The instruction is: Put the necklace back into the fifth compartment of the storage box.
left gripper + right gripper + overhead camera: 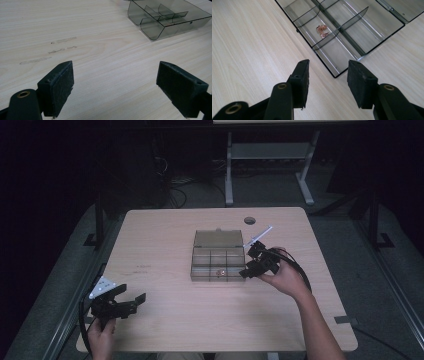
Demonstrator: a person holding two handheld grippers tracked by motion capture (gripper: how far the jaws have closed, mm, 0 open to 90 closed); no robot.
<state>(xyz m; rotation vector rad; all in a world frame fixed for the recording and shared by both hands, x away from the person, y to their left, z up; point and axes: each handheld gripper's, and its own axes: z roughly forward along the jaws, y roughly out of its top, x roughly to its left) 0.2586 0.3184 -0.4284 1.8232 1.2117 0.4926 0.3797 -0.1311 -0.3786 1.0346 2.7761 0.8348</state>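
We take the smoked plastic organiser box (218, 261) as our landmark; it sits open near the middle of the wooden table (165, 320), its lid (218, 238) laid back on the far side. A small coil of copper-coloured chain (322, 31) lies in the middle compartment of the box's near row, seen in the high view as a small speck at (218, 272).

Our right gripper (246, 264) is just beside the box's right wall, held from behind by the right hand (282, 277), with the forearm running in from the bottom right. In the right gripper view its jaws point at the box's near corner and stand apart with nothing between them; bare wood and the box edge show in the gap.

Our left gripper (134, 299) is well apart from the box, down at the table's near left corner, held by the left hand (102, 332) right at the table edge. Its jaws gape wide over bare wood, gripping nothing, aimed toward the box.

Between the left gripper and the box the tabletop is open, marked by a few faint scuffs (48, 51). To the box's right, the right hand takes up much of the room before the table's right edge.
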